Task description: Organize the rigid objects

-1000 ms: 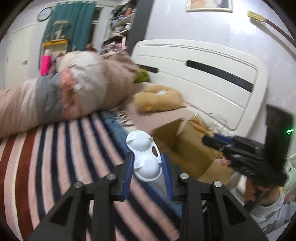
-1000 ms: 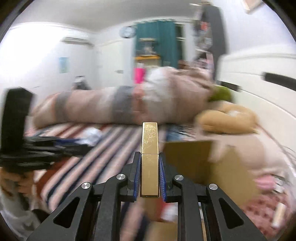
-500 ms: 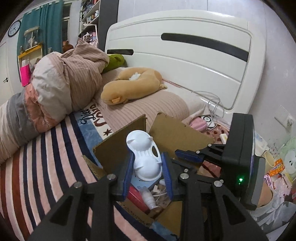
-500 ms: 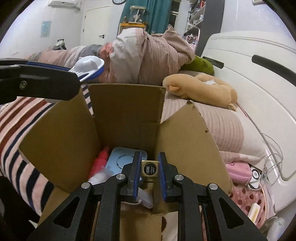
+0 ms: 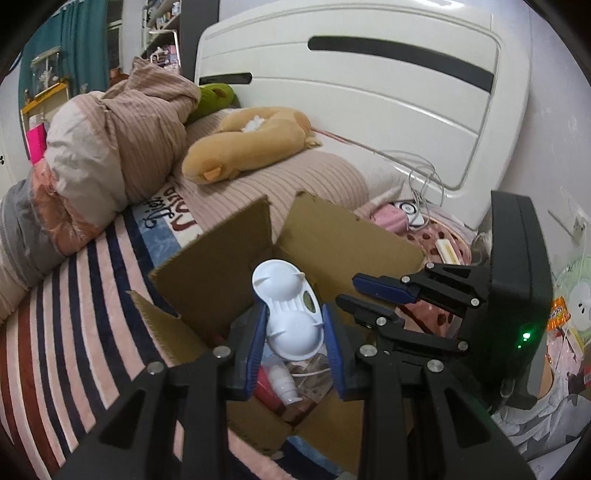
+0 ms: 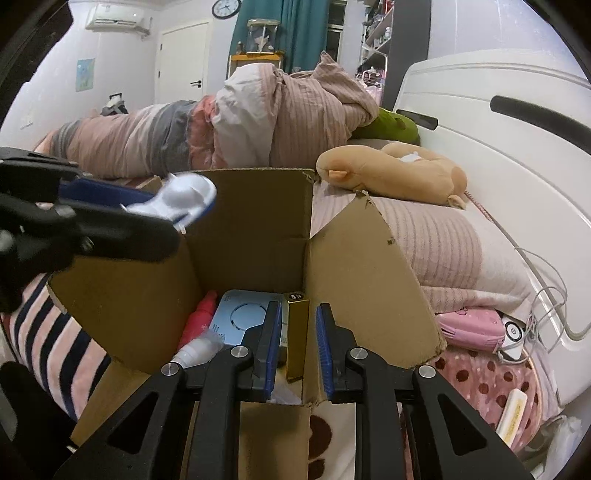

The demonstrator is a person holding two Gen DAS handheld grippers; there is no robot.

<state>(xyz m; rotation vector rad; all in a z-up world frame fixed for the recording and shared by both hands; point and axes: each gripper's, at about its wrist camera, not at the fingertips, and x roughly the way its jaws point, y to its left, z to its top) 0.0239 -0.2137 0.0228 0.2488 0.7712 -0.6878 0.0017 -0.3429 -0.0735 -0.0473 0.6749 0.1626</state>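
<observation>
Both tongs hung over the open cardboard box (image 6: pixel 255 236) on the bed, the left tongs (image 5: pixel 295 349) clamping a white plastic holder (image 5: pixel 290 314), the right tongs (image 6: pixel 297 341) pinching a gold bar-shaped case (image 6: pixel 297 336); releasing each inside seemed next.

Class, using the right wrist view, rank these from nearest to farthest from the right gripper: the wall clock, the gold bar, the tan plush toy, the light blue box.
1. Gold bar: between the fingers of the right gripper.
2. Light blue box: just left of the bar, inside the cardboard box.
3. Tan plush toy: behind the box, to the right, on the bed.
4. Wall clock: top centre, on the far wall.
</observation>
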